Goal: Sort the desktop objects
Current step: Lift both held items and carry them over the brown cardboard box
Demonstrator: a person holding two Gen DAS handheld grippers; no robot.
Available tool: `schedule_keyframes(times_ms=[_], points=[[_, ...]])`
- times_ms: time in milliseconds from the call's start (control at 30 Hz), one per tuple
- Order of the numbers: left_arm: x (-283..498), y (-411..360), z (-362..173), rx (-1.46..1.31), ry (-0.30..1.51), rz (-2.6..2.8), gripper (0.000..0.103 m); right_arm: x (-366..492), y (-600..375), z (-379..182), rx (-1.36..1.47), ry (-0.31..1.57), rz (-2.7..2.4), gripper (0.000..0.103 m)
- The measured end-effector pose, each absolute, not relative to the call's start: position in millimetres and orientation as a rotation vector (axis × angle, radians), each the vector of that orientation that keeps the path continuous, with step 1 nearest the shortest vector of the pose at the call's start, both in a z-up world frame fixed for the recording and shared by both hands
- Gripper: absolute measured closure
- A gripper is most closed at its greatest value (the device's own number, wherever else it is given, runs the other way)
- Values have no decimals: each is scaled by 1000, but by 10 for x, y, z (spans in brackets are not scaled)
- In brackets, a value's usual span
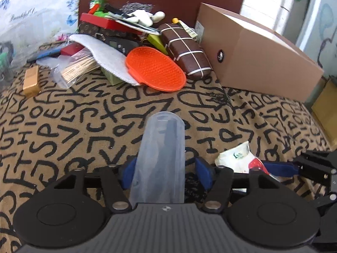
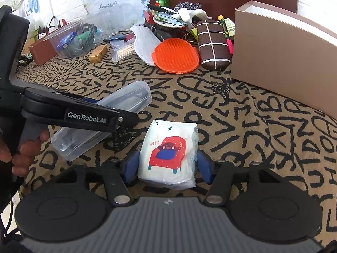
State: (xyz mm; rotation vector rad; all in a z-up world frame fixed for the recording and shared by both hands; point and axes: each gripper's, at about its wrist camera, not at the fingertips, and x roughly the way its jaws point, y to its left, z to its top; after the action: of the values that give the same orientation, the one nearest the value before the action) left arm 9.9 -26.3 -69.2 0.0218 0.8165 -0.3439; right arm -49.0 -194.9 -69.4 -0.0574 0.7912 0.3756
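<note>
A clear plastic case [image 1: 162,147] lies on the lettered tablecloth between the blue pads of my left gripper [image 1: 165,174]. The left pad is at its side and a narrow gap shows at the right pad, so that gripper is open. In the right wrist view the same case [image 2: 126,99] lies slanted under the left gripper's finger [image 2: 126,117]. A white tissue pack [image 2: 168,154] with a red armchair print rests on the cloth. My right gripper [image 2: 167,166] has both pads against its sides. The pack [image 1: 238,158] is also at the lower right of the left wrist view.
A closed cardboard box [image 1: 252,52] stands at the right. At the back lies a pile with an orange brush [image 1: 155,67], a brown checked case [image 1: 185,50] and a white cloth. A gold box [image 1: 31,80] and a clear bin [image 2: 71,38] are at the left. A hand [image 2: 25,147] holds the left gripper.
</note>
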Motion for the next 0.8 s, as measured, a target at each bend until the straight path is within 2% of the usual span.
schedule_keyframes(times_ms=[67,100,133,267,500,800], points=[[77,-313,-705,64,802,-334,45,-501,-1934,-699,-66,784,387,56],[70,-324,-706,80,795,-328,53,-506,-1930,-697,-69,781,393,58],[70,-313,-701,78,793,-329,56,-510,-1928,-692,-69,779,397,64],[63,-270,-681,43,798,-330,56,-532,-1936,-674,-63,772,407,70],[-28,-262,-525,-46,801,-367,57,-609,-2076,-529,-22,743,422,73],[36,-538,89,-94,689,-524,57,-635,-2484,-35,7,585,376,73]])
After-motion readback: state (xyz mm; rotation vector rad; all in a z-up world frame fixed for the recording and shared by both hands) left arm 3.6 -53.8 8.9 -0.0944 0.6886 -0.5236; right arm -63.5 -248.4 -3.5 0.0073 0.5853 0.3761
